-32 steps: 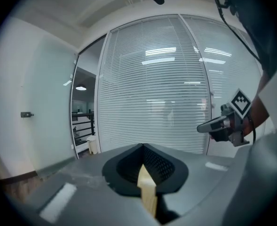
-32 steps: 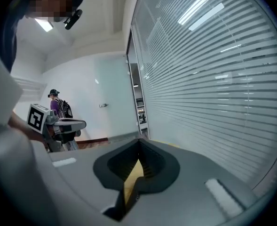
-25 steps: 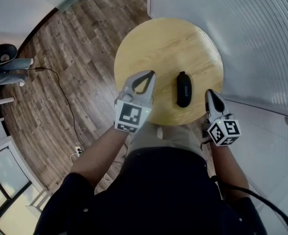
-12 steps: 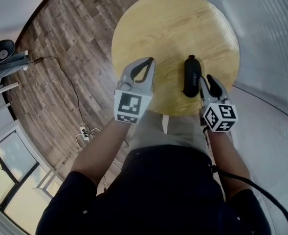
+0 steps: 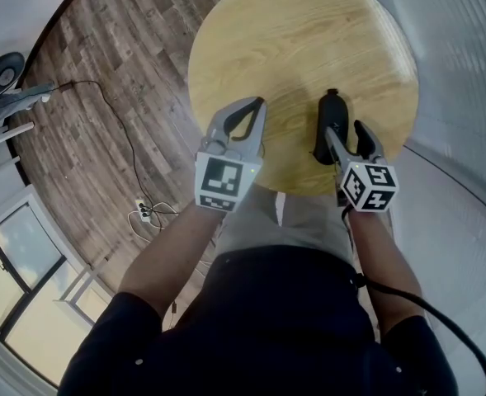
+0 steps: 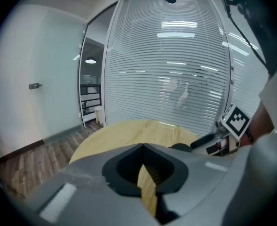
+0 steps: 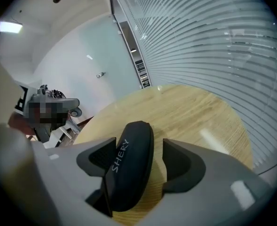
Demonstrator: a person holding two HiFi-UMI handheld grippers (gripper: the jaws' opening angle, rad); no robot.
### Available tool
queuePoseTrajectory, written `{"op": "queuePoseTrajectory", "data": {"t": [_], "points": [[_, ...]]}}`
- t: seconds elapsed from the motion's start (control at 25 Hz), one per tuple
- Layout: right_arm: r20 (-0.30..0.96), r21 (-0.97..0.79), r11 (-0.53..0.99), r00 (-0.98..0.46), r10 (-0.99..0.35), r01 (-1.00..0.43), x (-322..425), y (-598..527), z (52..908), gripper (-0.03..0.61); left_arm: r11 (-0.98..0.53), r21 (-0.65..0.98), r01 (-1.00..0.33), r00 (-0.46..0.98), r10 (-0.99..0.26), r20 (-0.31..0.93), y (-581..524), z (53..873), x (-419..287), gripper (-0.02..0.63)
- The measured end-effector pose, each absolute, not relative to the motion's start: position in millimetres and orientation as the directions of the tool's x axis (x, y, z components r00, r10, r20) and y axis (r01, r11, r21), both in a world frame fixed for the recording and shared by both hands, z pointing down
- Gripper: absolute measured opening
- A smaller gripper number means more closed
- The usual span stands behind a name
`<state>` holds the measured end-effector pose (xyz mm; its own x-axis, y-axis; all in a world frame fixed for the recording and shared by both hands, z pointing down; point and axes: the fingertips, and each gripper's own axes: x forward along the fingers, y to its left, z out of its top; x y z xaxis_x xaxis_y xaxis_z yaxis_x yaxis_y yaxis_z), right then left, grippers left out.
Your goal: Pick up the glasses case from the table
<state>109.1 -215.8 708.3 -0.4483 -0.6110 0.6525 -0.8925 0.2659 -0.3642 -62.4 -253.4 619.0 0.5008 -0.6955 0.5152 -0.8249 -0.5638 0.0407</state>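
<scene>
The black glasses case (image 5: pixel 332 115) lies lengthwise on the round wooden table (image 5: pixel 284 48), toward its right side. My right gripper (image 5: pixel 344 132) straddles the near end of the case. Its jaws have just been opening and the case (image 7: pixel 131 164) now sits between them, close to the left pad, with a gap at the right pad (image 7: pixel 176 152). My left gripper (image 5: pixel 257 107) hovers over the near left part of the table, shut with nothing in it. In the left gripper view its tips (image 6: pixel 143 147) meet over the tabletop (image 6: pixel 124 131), with the case (image 6: pixel 179 146) off to the right.
The table's near edge (image 5: pixel 296 190) is just in front of my body. A glass wall with blinds (image 5: pixel 465 73) curves round the right side. On the wooden floor to the left lie a cable and a power strip (image 5: pixel 143 213). A chair (image 7: pixel 53 105) stands far off.
Both grippers have come down toward the table. The right one went from the table's near right edge onto the case, and its jaws went from shut to open around it.
</scene>
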Motion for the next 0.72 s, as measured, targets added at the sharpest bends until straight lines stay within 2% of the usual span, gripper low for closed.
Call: {"op": "queuePoseTrajectory", "data": {"t": [0.08, 0.72], "points": [[0.647, -0.383, 0.267, -0.463, -0.606, -0.885, 106.6, -218.0, 710.4, 0.337, -0.56, 0.049, -0.827, 0.5, -0.692, 0.521, -249.1, 621.4, -60.6, 0.005], [0.634, -0.466, 0.31, -0.557, -0.536, -0.829, 69.8, -231.3, 735.3, 0.343, -0.528, 0.032, -0.848, 0.454, -0.696, 0.557, -240.2, 627.7, -74.2, 0.005]]}}
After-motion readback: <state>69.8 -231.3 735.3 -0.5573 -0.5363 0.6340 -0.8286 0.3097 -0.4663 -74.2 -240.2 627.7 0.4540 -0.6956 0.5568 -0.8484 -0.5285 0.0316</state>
